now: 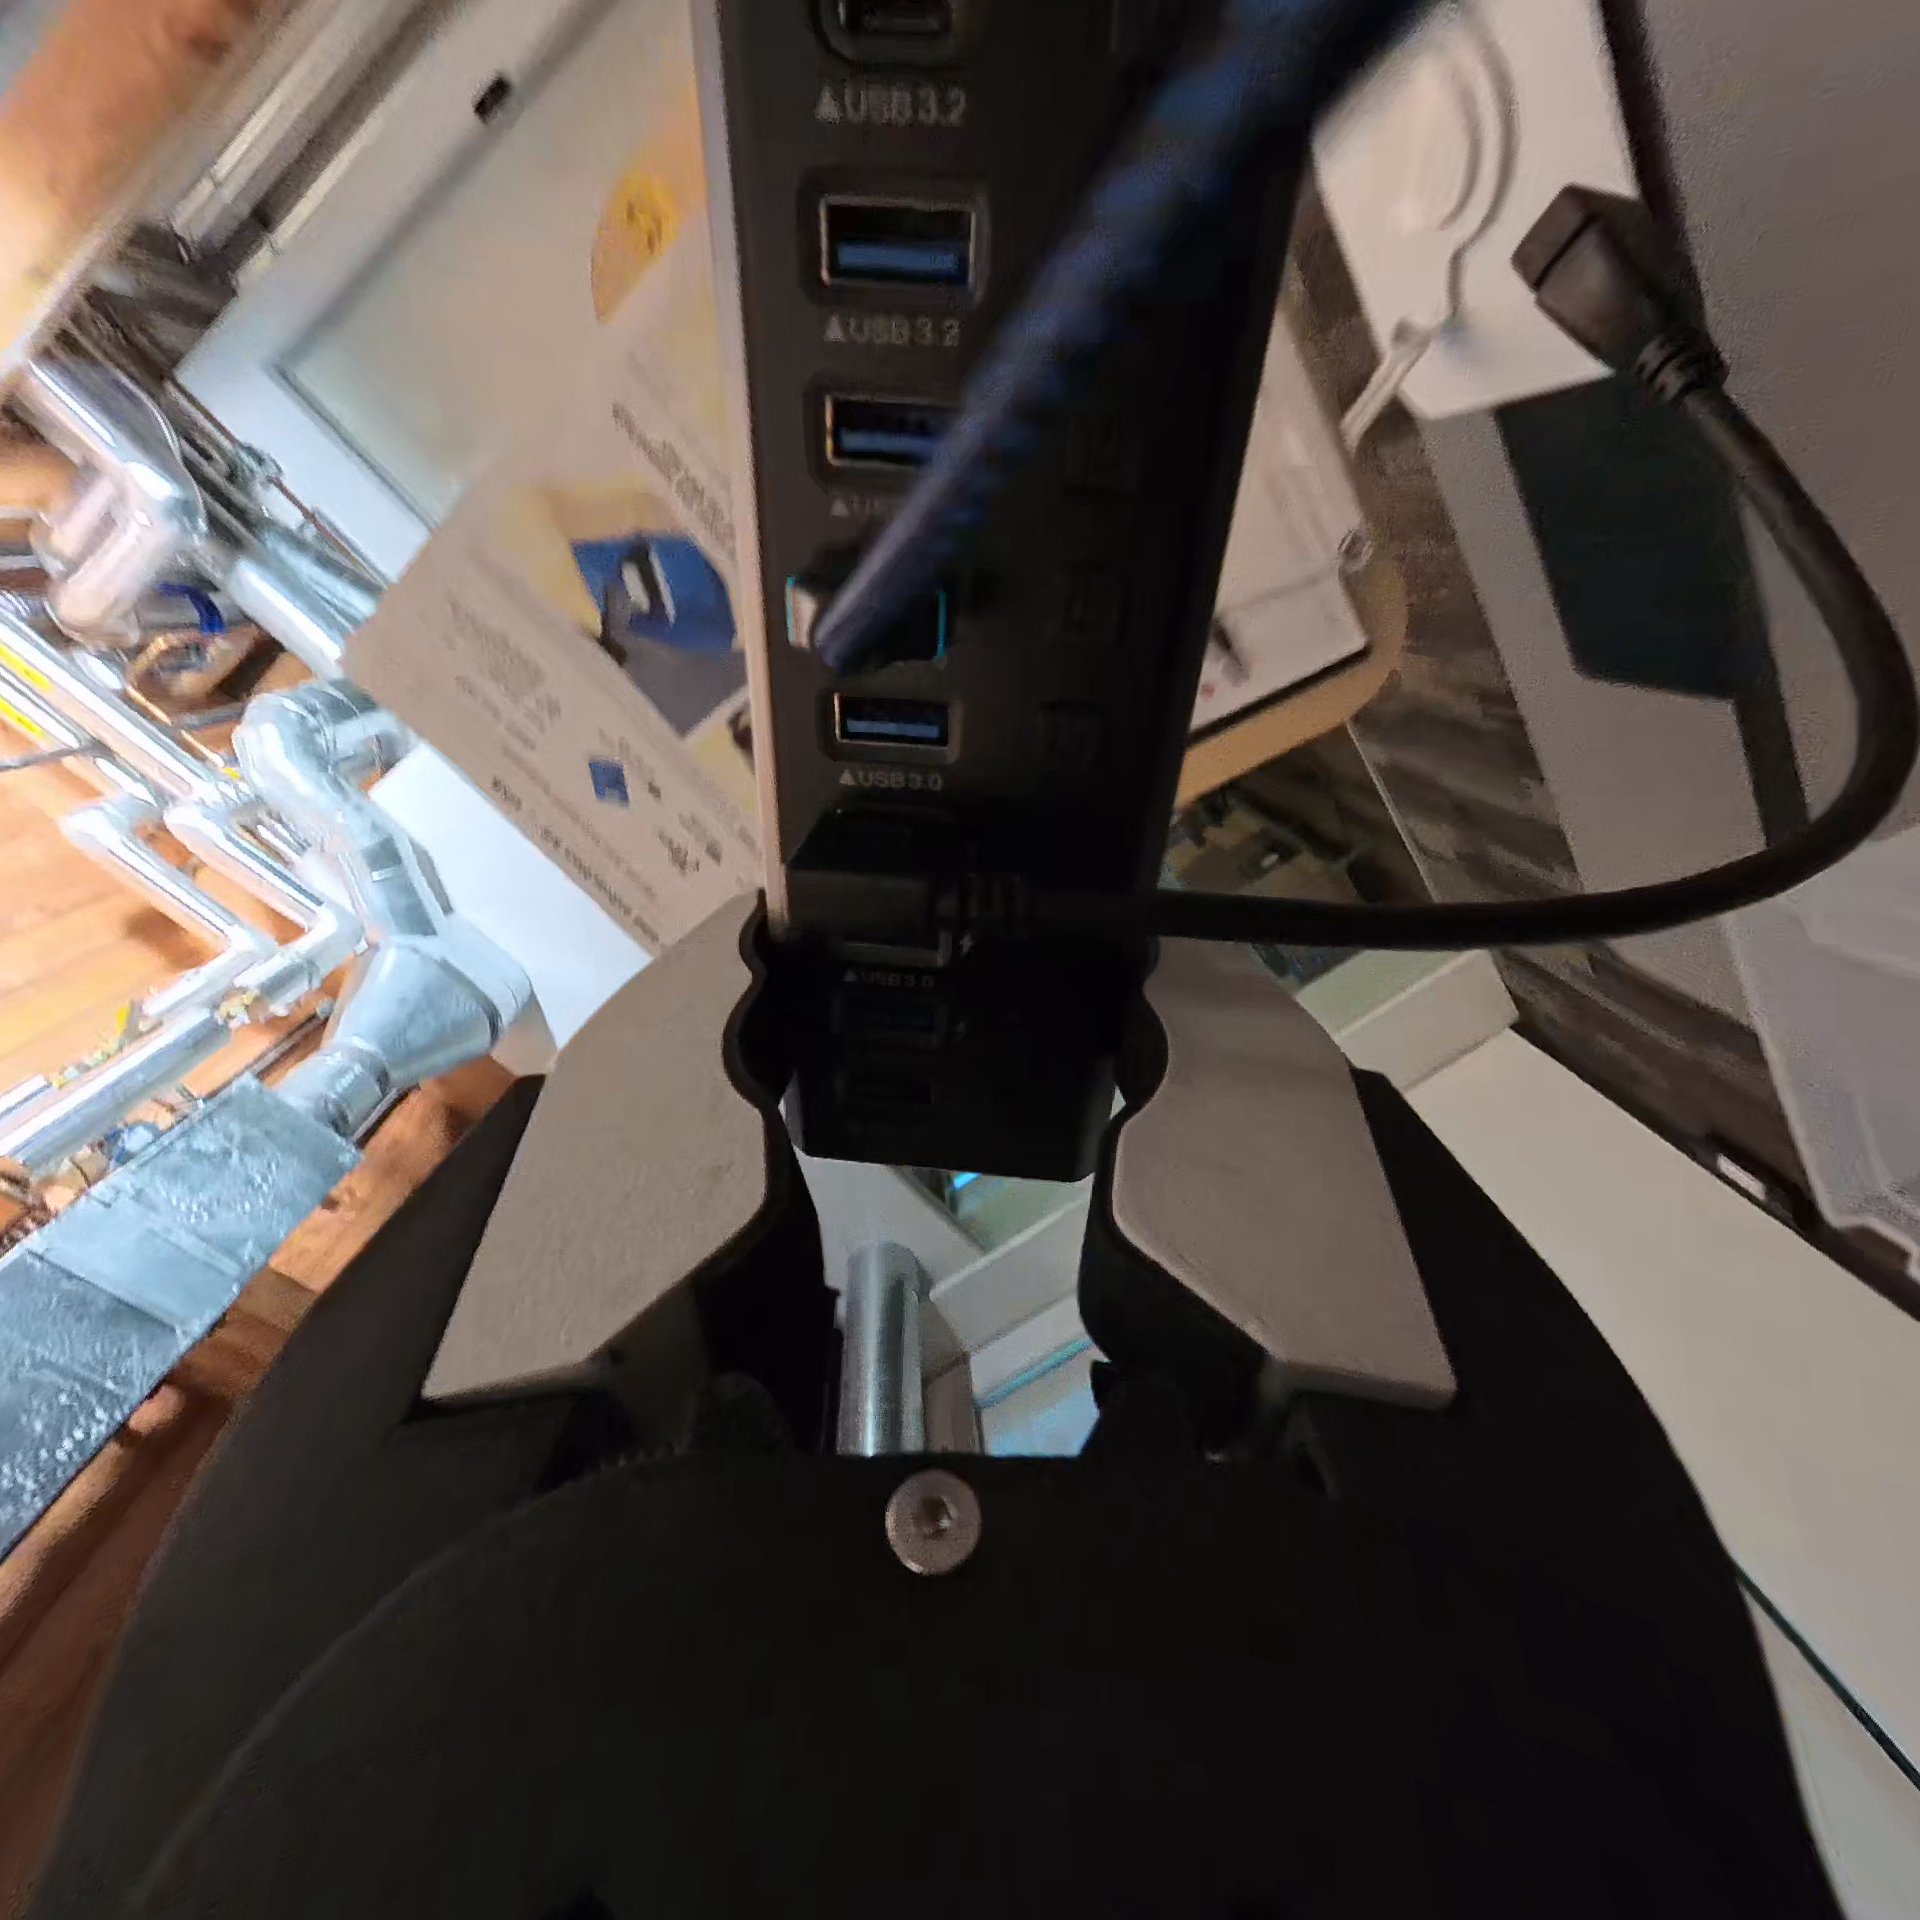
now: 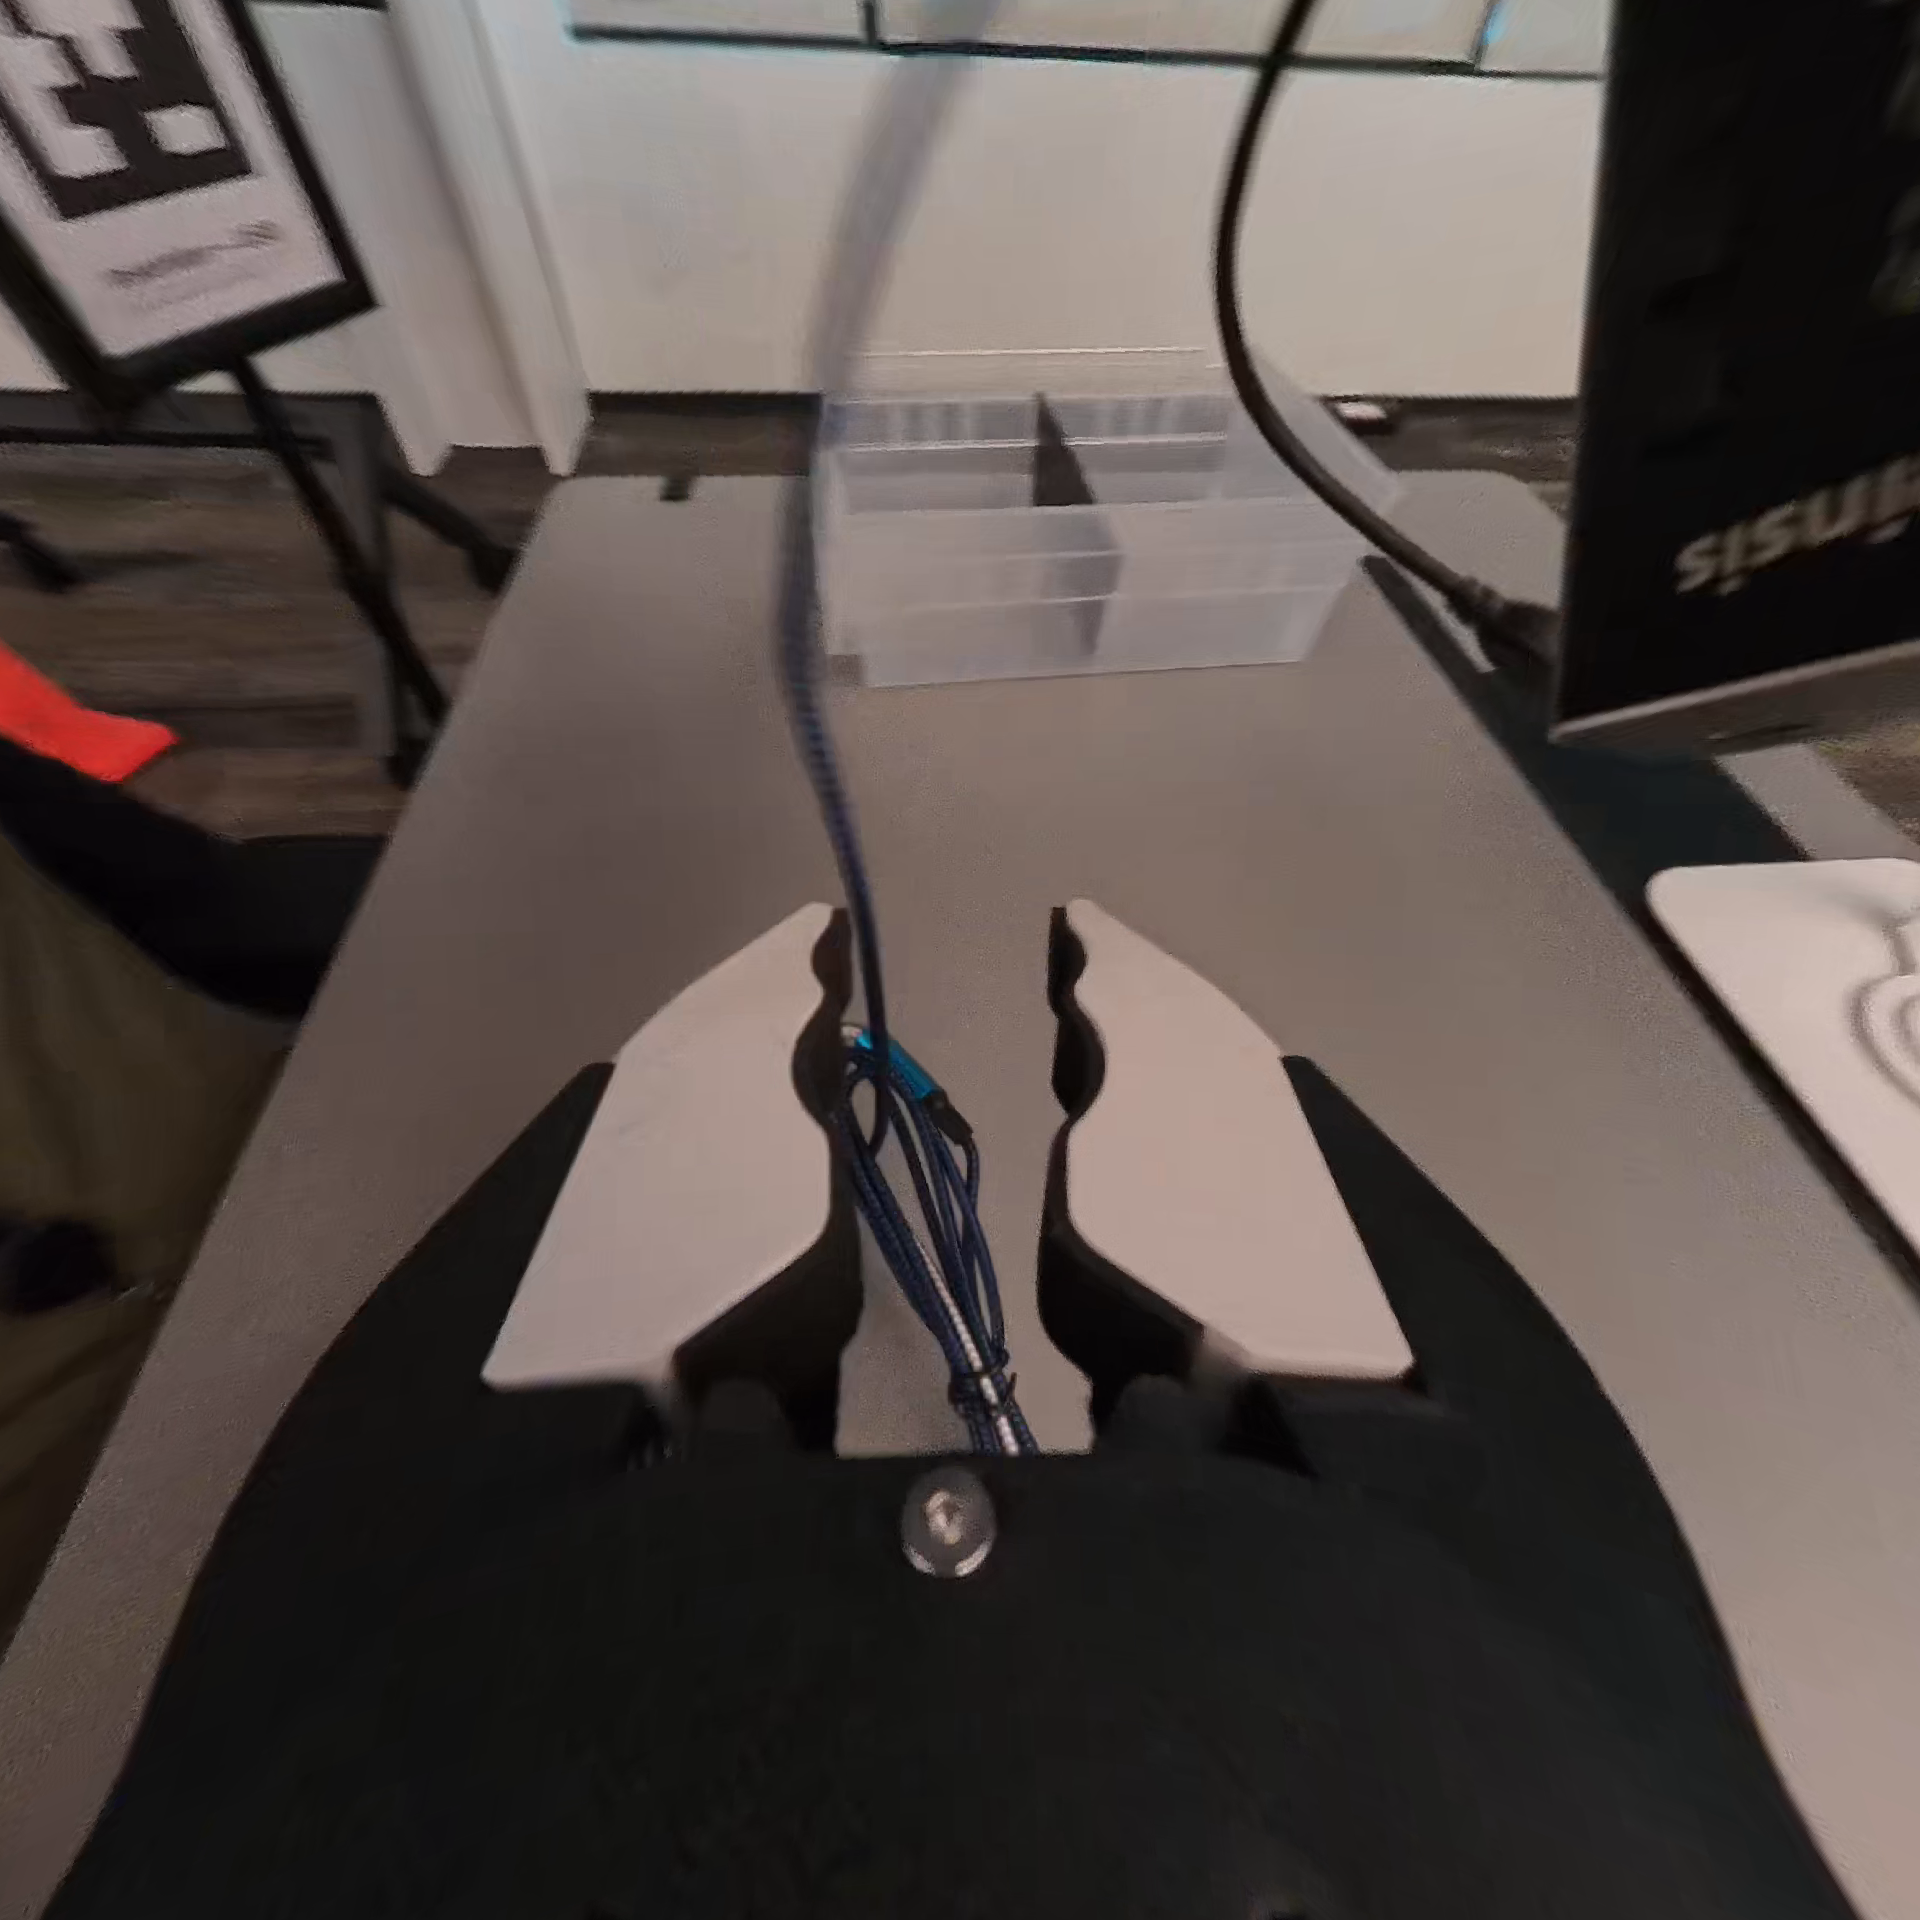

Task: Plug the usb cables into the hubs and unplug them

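My left gripper [image 1: 940,1039] clamps the labelled hub [image 1: 977,520]; my right gripper [image 2: 945,925] hangs open around the blue cable [image 2: 821,748], above bare tabletop [image 2: 1247,831].

hub [image 1: 966,520]: matt black plastic face, pale silvery edge at 9 o'clock side, blue inserts in the ports
blue cable [image 2: 831,790]: braided cloth sheath, blue-black weave; glossy blue metal-look collar in the coil
black cable [image 1: 1558,894]: smooth rubbery jacket, slight sheen, ribbed strain relief
left claw [image 1: 940,1029]: matt black plastic body, pale smooth finger [image 1: 665,1122] plates, wavy black pads
right claw [image 2: 948,997]: same finish, bright metal screw at 6 o'clock
desk [image 2: 1143,831]: smooth grey, satin
organiser box [image 2: 1081,540]: clear plastic, 12 o'clock
pipes [image 1: 249,727]: shiny foil wrap, 9 o'clock
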Demonstrator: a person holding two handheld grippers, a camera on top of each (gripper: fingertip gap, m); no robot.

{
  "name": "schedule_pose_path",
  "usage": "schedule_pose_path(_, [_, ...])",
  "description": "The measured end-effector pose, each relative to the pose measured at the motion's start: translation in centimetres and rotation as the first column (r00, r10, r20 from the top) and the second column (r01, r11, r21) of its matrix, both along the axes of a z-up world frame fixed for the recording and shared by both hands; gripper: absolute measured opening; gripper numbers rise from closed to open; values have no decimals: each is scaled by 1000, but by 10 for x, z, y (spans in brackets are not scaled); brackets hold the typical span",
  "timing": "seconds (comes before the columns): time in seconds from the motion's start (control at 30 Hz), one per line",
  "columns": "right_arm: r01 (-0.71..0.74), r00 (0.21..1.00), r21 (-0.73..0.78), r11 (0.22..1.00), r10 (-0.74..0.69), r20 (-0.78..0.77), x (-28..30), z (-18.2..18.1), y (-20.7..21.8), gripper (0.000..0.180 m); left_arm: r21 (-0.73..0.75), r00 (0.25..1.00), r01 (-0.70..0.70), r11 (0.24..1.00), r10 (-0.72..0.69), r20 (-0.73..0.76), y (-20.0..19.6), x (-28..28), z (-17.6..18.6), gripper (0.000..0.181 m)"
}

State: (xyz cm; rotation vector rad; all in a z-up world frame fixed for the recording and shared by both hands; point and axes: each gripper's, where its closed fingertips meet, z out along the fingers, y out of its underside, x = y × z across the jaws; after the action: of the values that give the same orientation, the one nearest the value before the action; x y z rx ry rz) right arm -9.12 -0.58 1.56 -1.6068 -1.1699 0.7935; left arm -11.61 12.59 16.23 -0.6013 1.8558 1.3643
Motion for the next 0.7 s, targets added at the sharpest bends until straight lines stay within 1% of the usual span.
schedule_pose_path(0.07, [-38, 997, 20, 999, 39, -61, 23, -1, -19, 38, -7, 999, 19, 1000, -19, -31, -2, 7, -24, 60])
schedule_pose_path(0.1, [-23, 993, 54, 998, 29, -112, 36, 5, -21, 37, -6, 998, 27, 1000, -27, -49, -2, 10, -34, 60])
schedule_pose_path(0.13, [42, 986, 108, 993, -23, -168, 52, 15, -15, 36, 1, 997, 37, 999, -36, -67, -3, 13, -41, 60])
schedule_pose_path(0.17, [164, 965, 156, 974, -126, -228, 70, 27, 3, 35, 4, 995, 38, 999, -38, -87, -2, 15, -48, 60])
schedule_pose_path(0.2, [273, 934, 179, 945, -216, -284, 85, 37, 20, 39, 9, 994, 31, 999, -30, -108, -1, 17, -53, 60])
schedule_pose_path(0.23, [315, 917, 189, 930, -246, -313, 92, 44, 32, 48, 25, 991, 30, 999, -27, -131, 0, 20, -56, 60])
schedule_pose_path(0.27, [317, 914, 180, 931, -249, -321, 92, 46, 42, 54, 36, 987, 34, 999, -28, -157, 1, 24, -59, 60])
schedule_pose_path(0.33, [250, 941, 111, 962, -215, -260, 79, 36, 56, 65, 38, 980, 41, 998, -33, -194, 1, 31, -65, 60])
schedule_pose_path(0.4, [175, 975, 40, 984, -167, -148, 61, 16, 66, 70, 31, 975, 45, 998, -37, -220, -2, 38, -70, 60])
schedule_pose_path(0.43, [155, 982, 15, 988, -153, -110, 54, 6, 70, 70, 30, 972, 51, 998, -43, -231, -4, 41, -72, 60])
schedule_pose_path(0.47, [132, 988, -7, 991, -132, -84, 48, -1, 71, 66, 26, 969, 58, 998, -50, -242, -7, 45, -74, 60])
schedule_pose_path(0.5, [95, 992, -27, 995, -97, -78, 42, -7, 69, 49, 17, 964, 63, 998, -56, -261, -10, 47, -76, 59])
schedule_pose_path(0.53, [72, 994, -43, 996, -75, -81, 41, -11, 69, 35, 15, 955, 63, 998, -56, -291, -11, 47, -80, 62])
schedule_pose_path(0.6, [-18, 992, -114, 993, 3, -124, 38, -16, 64, 29, 26, 945, 58, 998, -46, -324, -10, 47, -83, 60])
schedule_pose_path(0.63, [-51, 984, -150, 987, 24, -176, 37, -16, 62, 28, 8, 941, 56, 998, -50, -334, -10, 47, -85, 60])
schedule_pose_path(0.7, [-125, 958, -173, 977, 74, -276, 33, -20, 59, 28, -48, 940, 46, 998, -59, -335, -13, 48, -86, 62])
